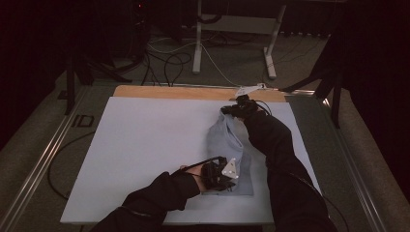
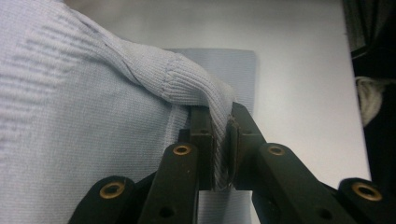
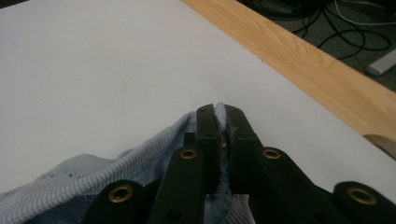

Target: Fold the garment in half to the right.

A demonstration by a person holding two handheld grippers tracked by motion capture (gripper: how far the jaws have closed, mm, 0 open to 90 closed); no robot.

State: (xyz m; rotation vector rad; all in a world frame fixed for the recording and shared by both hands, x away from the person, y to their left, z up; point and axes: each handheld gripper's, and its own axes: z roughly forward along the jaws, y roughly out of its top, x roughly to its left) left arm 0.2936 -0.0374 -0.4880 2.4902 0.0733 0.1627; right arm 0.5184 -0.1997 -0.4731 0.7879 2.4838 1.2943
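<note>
- High view: dim overall, the surround close to black; the white table top (image 1: pixel 145 145) is the brightest area, evenly lit with no hard shadows; picture soft and grainy, low in detail.
- Left gripper view: brighter, light even from above; knit garment (image 2: pixel 70 116) sharp at mid distance, its near left part blurred; dark band at right edge.
- Right gripper view: bright and diffuse; wooden edge (image 3: pixel 303 65) and far cables slightly soft; near jaws in shade.

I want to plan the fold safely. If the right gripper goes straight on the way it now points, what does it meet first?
Probably nothing soon: beyond the right gripper, shut on the light blue knit garment, lies bare white table surface, then the wooden edge strip. Depth is unclear, so a downward tilt could touch the surface first.
</note>
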